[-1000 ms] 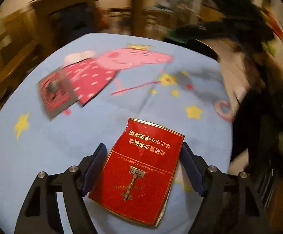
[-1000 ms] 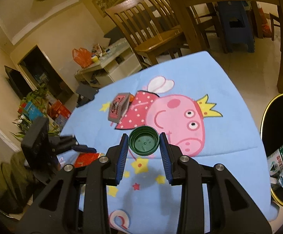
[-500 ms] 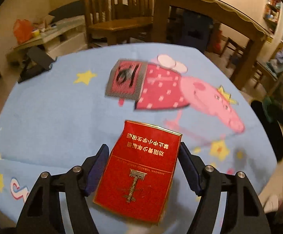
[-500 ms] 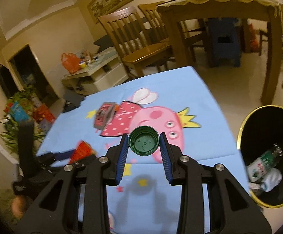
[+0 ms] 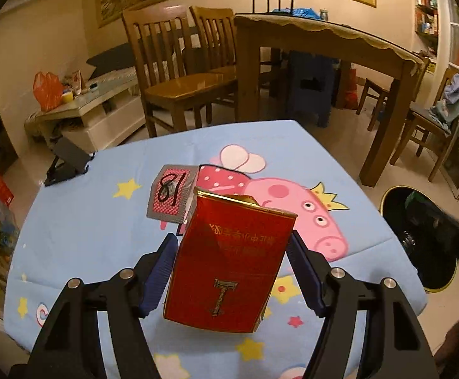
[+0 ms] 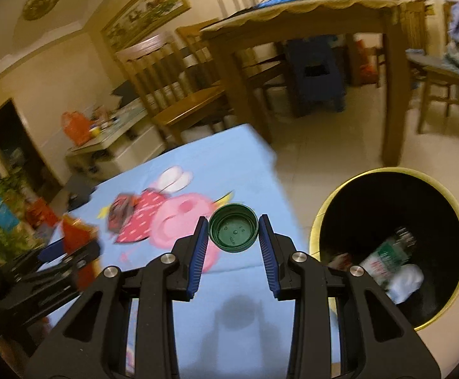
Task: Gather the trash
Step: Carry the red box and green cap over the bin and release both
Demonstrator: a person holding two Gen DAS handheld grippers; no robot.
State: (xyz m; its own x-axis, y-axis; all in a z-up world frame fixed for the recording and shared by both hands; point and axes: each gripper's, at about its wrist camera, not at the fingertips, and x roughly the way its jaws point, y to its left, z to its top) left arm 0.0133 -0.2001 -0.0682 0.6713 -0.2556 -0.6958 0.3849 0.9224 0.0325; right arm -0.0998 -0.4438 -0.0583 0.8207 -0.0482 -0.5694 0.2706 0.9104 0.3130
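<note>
My left gripper [image 5: 231, 262] is shut on a red cigarette pack [image 5: 229, 262] and holds it above the blue Peppa Pig tablecloth [image 5: 81, 221]. A small grey and red box marked 81 [image 5: 171, 194] lies on the cloth just beyond it. My right gripper [image 6: 233, 240] is shut on a green bottle cap [image 6: 233, 228], held above the cloth's right edge. The black trash bin with a gold rim [image 6: 390, 243] stands on the floor to the right, with a plastic bottle [image 6: 387, 257] and white scrap inside. The bin also shows in the left wrist view [image 5: 419, 237].
A black phone stand [image 5: 68, 162] sits at the cloth's far left edge. Wooden chairs [image 5: 172, 72] and a dining table [image 5: 324, 47] stand behind. A blue stool [image 6: 315, 79] is under that table. The left gripper shows blurred at the left of the right wrist view [image 6: 68, 246].
The left gripper has swung and lifted with the red pack, now facing the chairs and bin. The right gripper has moved right toward the bin, still holding the cap.
</note>
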